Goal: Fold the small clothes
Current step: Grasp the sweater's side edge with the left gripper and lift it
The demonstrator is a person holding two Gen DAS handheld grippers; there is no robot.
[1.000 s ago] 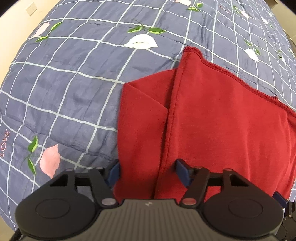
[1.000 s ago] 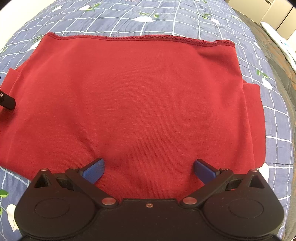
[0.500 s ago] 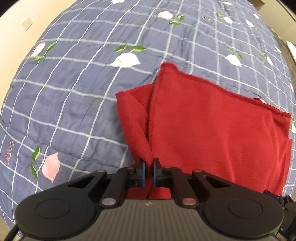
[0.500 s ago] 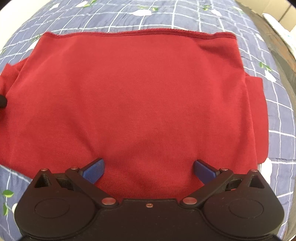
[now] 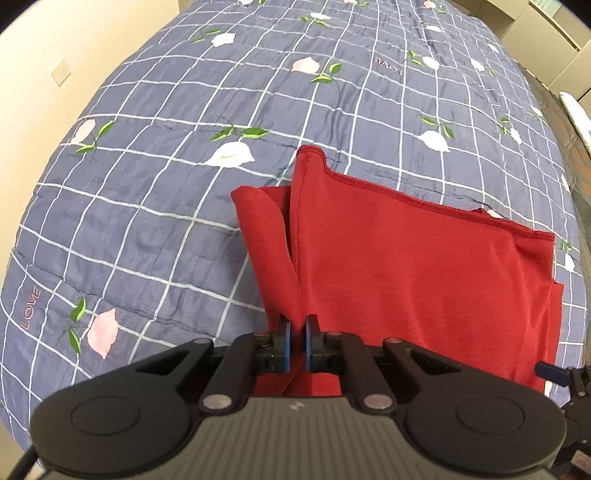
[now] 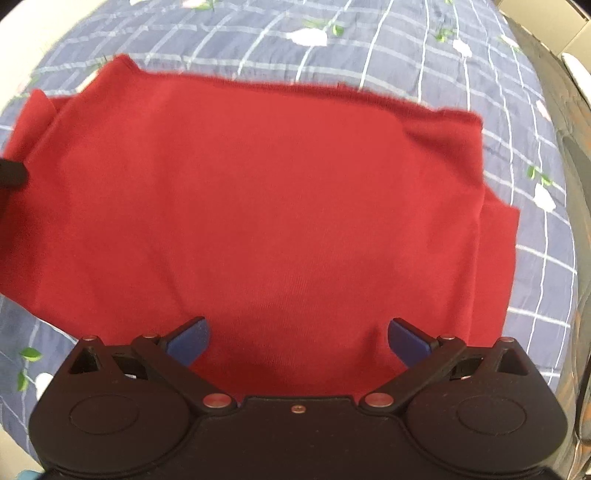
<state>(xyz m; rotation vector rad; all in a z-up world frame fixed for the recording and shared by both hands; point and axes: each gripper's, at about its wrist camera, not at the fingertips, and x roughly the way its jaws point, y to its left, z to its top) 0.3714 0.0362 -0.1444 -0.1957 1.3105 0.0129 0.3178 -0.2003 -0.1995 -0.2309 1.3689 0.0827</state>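
A red garment [image 5: 406, 258] lies on the bed, its hemmed edge far from me. My left gripper [image 5: 297, 341] is shut on the garment's near left edge, where the body and a folded sleeve [image 5: 266, 236] meet, and the cloth rises to the pads. In the right wrist view the garment [image 6: 258, 203] fills the middle. My right gripper [image 6: 298, 334] is open, its blue fingertips [image 6: 192, 334] spread over the near edge of the cloth and holding nothing. Its fingertip shows at the right edge of the left wrist view [image 5: 554, 371].
A blue-grey checked quilt [image 5: 166, 184] with flower prints covers the bed. A cream wall [image 5: 55, 55] stands at the left. The bed's right edge [image 6: 569, 184] runs past the garment, with cabinets [image 5: 554, 33] beyond.
My left gripper closed on the garment's left edge and lifted it back, so the cloth bunches towards it. My right gripper stayed open and the garment shifted in its view.
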